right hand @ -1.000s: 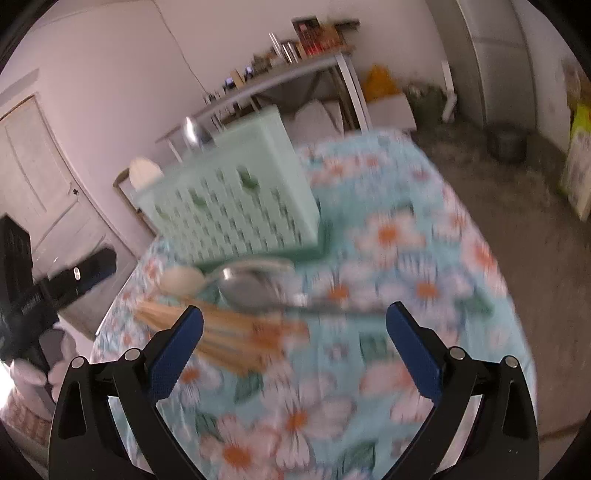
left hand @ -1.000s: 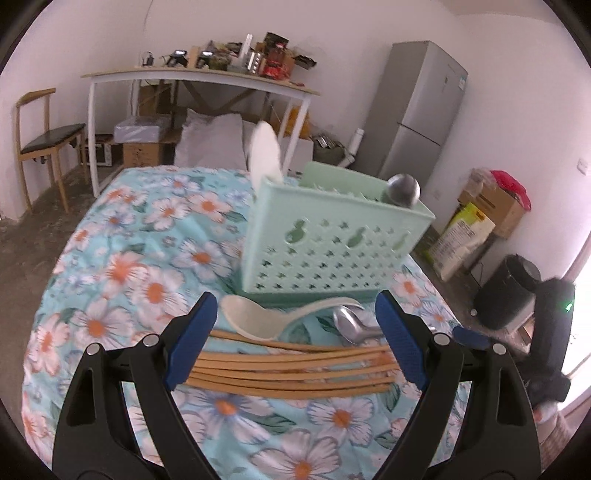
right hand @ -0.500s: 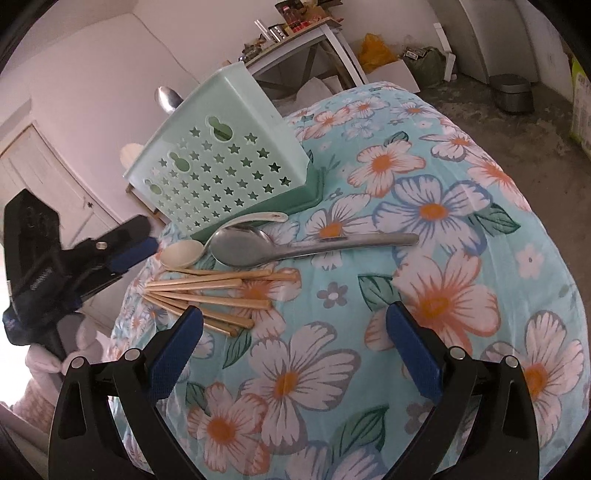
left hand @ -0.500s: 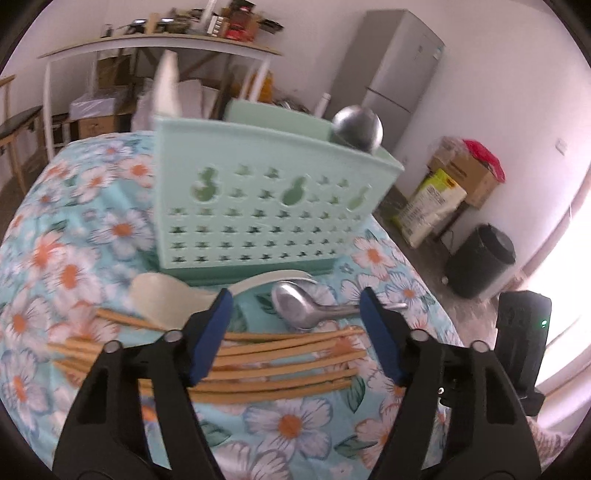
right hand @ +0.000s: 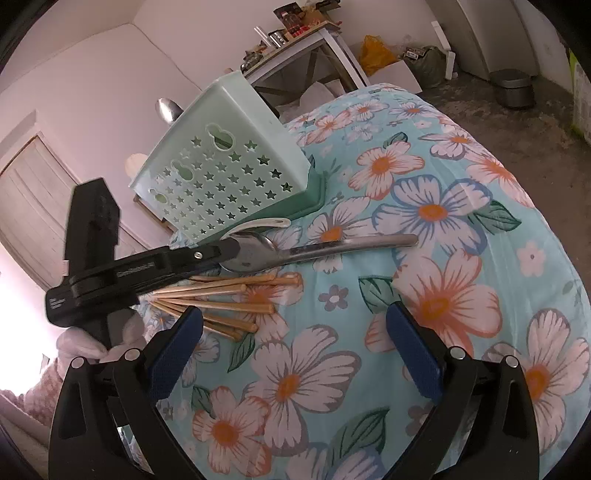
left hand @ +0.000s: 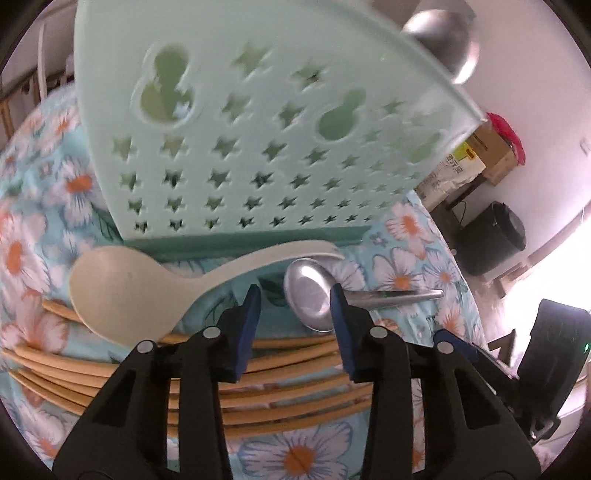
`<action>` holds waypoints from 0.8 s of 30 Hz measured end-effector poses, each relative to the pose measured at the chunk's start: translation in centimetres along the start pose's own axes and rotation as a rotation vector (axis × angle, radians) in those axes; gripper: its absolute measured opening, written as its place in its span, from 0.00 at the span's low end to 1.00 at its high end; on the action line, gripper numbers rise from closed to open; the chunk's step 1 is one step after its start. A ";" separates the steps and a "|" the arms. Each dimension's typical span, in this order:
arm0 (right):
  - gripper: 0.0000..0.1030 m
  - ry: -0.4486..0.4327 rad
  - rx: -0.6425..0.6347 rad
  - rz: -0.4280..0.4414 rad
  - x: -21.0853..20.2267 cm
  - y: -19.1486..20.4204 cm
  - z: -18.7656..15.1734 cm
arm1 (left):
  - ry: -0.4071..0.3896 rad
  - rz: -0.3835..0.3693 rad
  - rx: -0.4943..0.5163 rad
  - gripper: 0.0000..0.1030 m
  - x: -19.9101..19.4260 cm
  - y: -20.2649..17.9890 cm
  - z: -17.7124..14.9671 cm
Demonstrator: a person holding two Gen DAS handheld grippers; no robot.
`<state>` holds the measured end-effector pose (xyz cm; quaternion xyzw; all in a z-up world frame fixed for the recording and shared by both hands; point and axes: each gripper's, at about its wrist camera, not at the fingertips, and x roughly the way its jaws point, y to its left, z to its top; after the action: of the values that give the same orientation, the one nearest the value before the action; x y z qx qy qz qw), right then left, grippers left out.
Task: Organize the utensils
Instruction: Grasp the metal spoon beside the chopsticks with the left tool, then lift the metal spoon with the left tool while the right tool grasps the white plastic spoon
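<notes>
A mint green caddy (left hand: 240, 129) (right hand: 229, 177) with star holes stands on the floral cloth; a metal spoon (left hand: 443, 37) rises from its far corner. In front lie a white plastic spoon (left hand: 125, 291), a metal spoon (left hand: 308, 299) (right hand: 332, 247) and several wooden chopsticks (left hand: 288, 369) (right hand: 221, 291). My left gripper (left hand: 295, 310) (right hand: 225, 253) is low over the metal spoon, its jaws closing with the spoon's bowl between them; the left pad still stands clear of it. My right gripper (right hand: 293, 314) hangs open over bare cloth, right of the chopsticks.
The table's rounded edge (right hand: 546, 229) drops off to the right. Beyond it are a black bin (left hand: 491, 240), cardboard boxes (left hand: 491, 155) and a cluttered white table (right hand: 295, 33). The right gripper's black body (left hand: 554, 350) shows at the left view's right edge.
My left gripper has come forward and down, from above the chopsticks to the metal spoon's bowl, and its jaws have narrowed a lot. The right gripper sank slightly; its jaws are unchanged.
</notes>
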<state>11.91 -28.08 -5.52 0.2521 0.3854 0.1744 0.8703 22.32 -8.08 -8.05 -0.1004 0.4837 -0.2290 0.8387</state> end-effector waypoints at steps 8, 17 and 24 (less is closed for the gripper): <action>0.94 -0.007 0.007 0.015 -0.1 -0.2 0.0 | -0.005 -0.079 -0.098 0.19 1.4 1.6 0.4; 0.94 -0.008 0.006 0.014 -0.1 -0.2 0.0 | -0.052 -0.097 -0.093 0.04 -0.9 0.8 0.2; 0.94 -0.006 0.003 0.007 -0.1 -0.1 0.0 | -0.144 -0.093 -0.081 0.02 -6.3 -0.1 -1.1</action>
<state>11.86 -28.21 -5.59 0.2553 0.3823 0.1764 0.8704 18.68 -5.11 -3.78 -0.1730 0.4258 -0.2401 0.8551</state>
